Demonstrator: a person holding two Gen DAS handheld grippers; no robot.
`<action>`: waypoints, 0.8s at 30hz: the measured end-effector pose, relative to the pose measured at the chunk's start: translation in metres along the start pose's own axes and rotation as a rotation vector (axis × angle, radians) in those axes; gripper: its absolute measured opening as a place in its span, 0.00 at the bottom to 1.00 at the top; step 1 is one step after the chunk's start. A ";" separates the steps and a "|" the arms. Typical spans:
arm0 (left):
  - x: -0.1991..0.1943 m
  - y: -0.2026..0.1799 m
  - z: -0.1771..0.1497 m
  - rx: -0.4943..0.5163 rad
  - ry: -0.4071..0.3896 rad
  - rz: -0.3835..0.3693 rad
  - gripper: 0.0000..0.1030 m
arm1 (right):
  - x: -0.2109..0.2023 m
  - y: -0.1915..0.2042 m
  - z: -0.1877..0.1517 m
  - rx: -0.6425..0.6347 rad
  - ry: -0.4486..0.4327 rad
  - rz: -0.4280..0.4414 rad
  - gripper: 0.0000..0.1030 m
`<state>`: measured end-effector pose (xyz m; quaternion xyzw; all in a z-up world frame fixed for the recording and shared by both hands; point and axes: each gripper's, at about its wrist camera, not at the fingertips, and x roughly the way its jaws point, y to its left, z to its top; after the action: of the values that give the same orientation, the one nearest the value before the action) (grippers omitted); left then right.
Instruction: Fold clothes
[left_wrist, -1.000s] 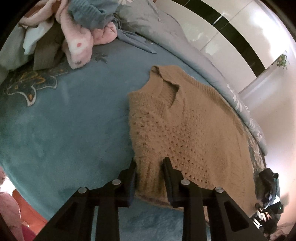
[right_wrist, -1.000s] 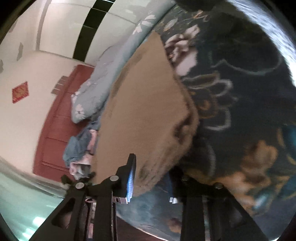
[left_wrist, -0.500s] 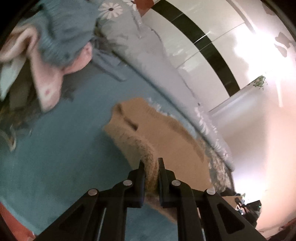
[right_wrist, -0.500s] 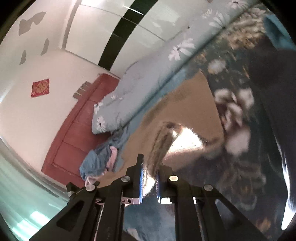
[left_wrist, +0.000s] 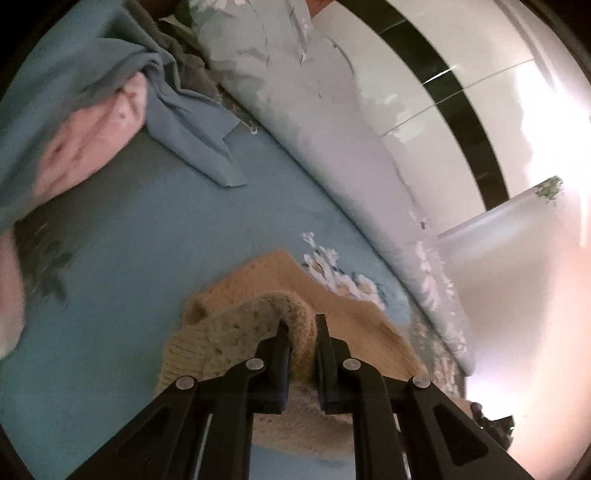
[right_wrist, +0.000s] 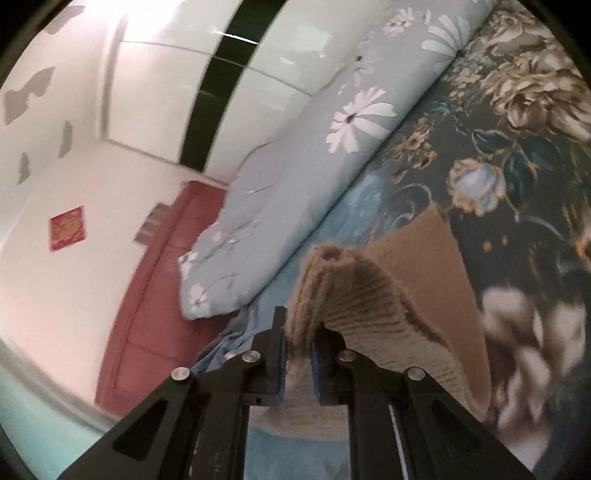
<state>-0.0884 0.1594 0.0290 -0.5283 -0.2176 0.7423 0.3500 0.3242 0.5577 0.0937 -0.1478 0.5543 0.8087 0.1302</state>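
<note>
Both wrist views look closely along their fingers, sharing the sweater (left_wrist: 343, 306) and bed (left_wrist: 129, 258).

Black claws (left_wrist: 300, 328), silver screws, blue pads (right_wrist: 315, 360)

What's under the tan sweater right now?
The tan sweater lies on the blue floral bedspread, its near edge lifted by the left gripper and right gripper. Whatever lies beneath the flat part is covered.
</note>
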 end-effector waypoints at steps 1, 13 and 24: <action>0.011 -0.001 0.006 0.000 0.006 0.007 0.11 | 0.009 -0.001 0.008 0.000 0.006 -0.021 0.11; 0.097 0.018 0.032 -0.011 0.081 0.065 0.18 | 0.108 -0.067 0.061 0.112 0.106 -0.271 0.12; 0.044 -0.009 0.028 0.048 -0.055 -0.015 0.67 | 0.091 -0.034 0.065 -0.011 -0.023 -0.229 0.67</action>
<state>-0.1204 0.1990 0.0170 -0.4975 -0.2135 0.7588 0.3620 0.2467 0.6344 0.0521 -0.2017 0.5277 0.7933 0.2269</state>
